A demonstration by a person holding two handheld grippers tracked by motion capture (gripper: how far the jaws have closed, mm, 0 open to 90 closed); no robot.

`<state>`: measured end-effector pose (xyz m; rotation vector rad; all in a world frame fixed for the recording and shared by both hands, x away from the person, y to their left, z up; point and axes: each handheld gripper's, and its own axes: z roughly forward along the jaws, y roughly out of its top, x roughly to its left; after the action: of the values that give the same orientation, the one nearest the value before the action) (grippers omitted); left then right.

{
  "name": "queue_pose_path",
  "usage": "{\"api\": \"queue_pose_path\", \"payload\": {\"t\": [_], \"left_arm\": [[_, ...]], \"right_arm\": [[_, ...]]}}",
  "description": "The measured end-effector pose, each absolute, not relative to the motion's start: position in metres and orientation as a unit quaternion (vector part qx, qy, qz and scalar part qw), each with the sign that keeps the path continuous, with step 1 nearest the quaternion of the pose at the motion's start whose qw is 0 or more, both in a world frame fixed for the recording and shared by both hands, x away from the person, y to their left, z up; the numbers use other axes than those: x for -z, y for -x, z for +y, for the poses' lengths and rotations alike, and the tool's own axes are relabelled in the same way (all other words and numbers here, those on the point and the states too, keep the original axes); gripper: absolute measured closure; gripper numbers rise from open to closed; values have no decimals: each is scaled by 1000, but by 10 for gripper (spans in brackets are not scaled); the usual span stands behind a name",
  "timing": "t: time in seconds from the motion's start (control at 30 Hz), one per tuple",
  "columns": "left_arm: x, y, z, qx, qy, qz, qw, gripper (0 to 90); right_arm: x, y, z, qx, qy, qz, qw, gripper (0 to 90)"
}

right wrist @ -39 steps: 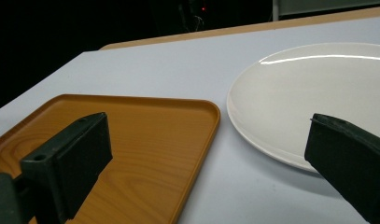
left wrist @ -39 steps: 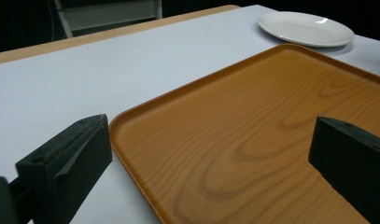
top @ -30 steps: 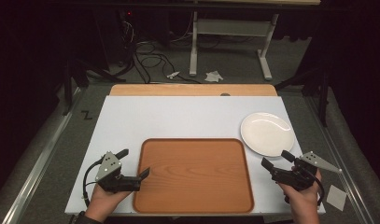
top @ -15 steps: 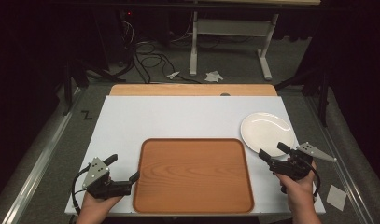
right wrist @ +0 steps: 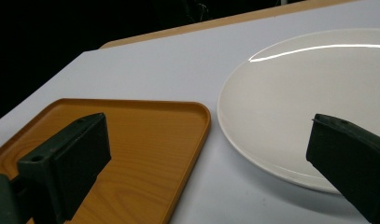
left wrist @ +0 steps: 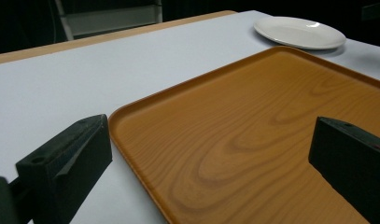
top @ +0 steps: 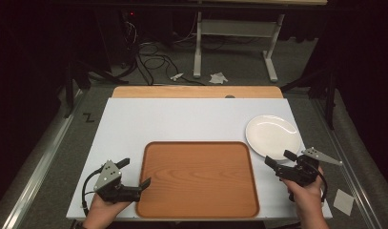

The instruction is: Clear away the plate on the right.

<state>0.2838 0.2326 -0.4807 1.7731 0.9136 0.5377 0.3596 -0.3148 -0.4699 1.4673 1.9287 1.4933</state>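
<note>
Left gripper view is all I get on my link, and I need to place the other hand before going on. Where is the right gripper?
Observer: In the high view the right gripper sits at the table's near right corner, just short of the white plate.
Operator: Is it holding anything?
Observer: No. The right gripper view shows its jaws wide apart, with the plate's near rim between them.
Operator: And my own gripper against the tray?
Observer: From above, the left gripper is at the tray's near left corner, one jaw over the rim and one outside it.
</note>
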Motion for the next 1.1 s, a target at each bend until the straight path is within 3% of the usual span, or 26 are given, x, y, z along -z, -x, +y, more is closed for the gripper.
{"api": "queue_pose_path", "payload": {"t": [0.3, 0.97, 1.1], "left_arm": [[478, -285, 235, -221, -731, 380, 522, 2], [476, -298, 222, -211, -729, 369, 537, 2], [473, -299, 219, -211, -727, 362, 543, 3]], "right_arm": [[477, -364, -316, -509, -555, 652, 85, 13], [490, -351, -352, -532, -629, 567, 12, 15], [490, -347, -357, -530, -636, 560, 16, 15]]}}
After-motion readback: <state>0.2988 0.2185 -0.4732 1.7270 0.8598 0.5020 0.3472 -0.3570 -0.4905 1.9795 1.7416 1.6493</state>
